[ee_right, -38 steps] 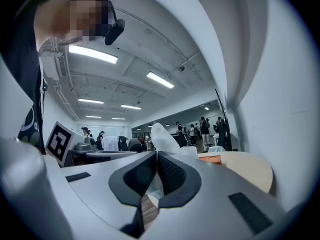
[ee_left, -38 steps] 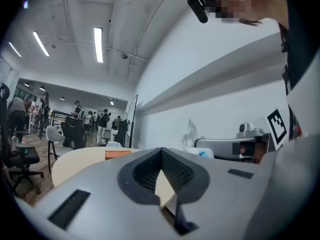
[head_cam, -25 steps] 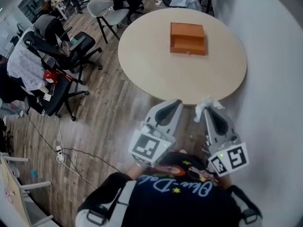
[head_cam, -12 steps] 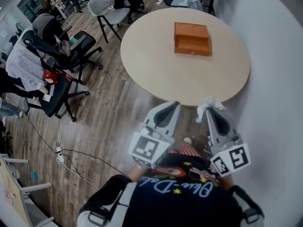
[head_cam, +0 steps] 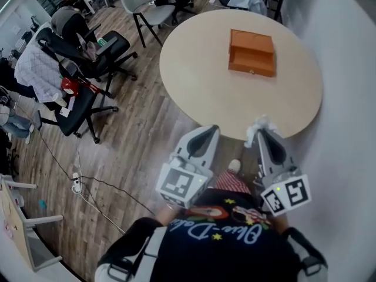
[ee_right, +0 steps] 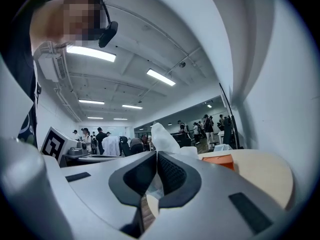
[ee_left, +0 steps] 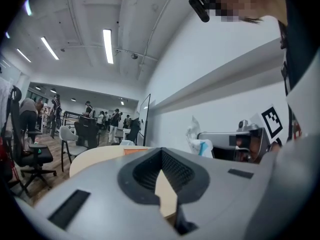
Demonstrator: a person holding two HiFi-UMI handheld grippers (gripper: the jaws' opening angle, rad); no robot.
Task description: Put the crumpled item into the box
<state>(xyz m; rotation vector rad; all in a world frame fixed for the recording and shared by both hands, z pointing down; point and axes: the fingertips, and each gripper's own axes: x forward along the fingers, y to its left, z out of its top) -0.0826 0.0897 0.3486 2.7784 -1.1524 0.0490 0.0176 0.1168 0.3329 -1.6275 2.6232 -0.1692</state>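
An orange box [head_cam: 252, 53] with its front drawer part open sits on the far right part of a round beige table [head_cam: 200, 69]. My right gripper [head_cam: 262, 131] is held before the table's near edge, shut on a crumpled white tissue [head_cam: 259, 125] that sticks out past its tips. In the right gripper view the tissue [ee_right: 161, 136] pokes up between the closed jaws of that gripper [ee_right: 156, 154], with the box [ee_right: 220, 160] beyond. My left gripper [head_cam: 209, 132] hangs beside it, shut and holding nothing [ee_left: 161, 150]. The left gripper view also shows the tissue [ee_left: 196, 134].
Black office chairs [head_cam: 88, 51] with clothes on them stand at the left on the wooden floor. A grey chair [head_cam: 144, 4] is at the table's far side. Cables [head_cam: 76, 181] trail on the floor. A white wall [head_cam: 352, 98] runs close along the right.
The table and box have shifted right and slightly down in the head view. Both grippers stay side by side, the right still holding the tissue.
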